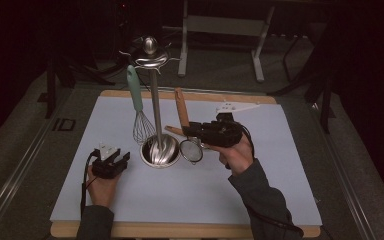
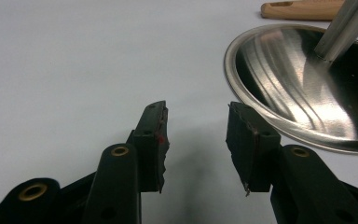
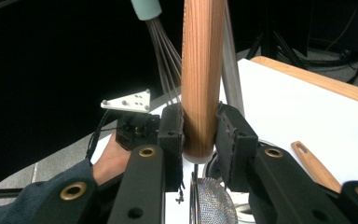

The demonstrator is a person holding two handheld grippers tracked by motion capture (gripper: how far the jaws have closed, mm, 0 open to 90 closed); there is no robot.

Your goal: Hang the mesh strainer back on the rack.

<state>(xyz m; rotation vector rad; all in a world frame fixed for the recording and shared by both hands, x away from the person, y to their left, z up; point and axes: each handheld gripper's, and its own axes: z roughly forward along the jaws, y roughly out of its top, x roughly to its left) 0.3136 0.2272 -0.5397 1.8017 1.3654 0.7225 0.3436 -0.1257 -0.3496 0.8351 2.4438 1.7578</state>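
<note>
A steel utensil stand [image 1: 156,100] rises from a round dished base [image 1: 159,150] on the white mat. From its hooked top [image 1: 151,54] hangs a whisk with a mint handle [image 1: 134,89]. My right gripper [image 1: 194,131] is shut on the wooden handle [image 1: 182,107] of a small mesh strainer [image 1: 191,151], just right of the base. In the right gripper view the handle [image 3: 200,88] stands upright between the pads of that gripper [image 3: 199,135], with the mesh [image 3: 212,205] below. My left gripper [image 1: 111,162] rests left of the base, open and with nothing between its jaws [image 2: 196,144].
A second wooden handle [image 1: 172,130] [image 3: 314,165] lies on the mat behind the base [image 2: 307,88]. The mat [image 1: 260,170] sits on a wooden board [image 1: 180,231]. Dark floor and a metal frame [image 1: 220,30] lie beyond the table.
</note>
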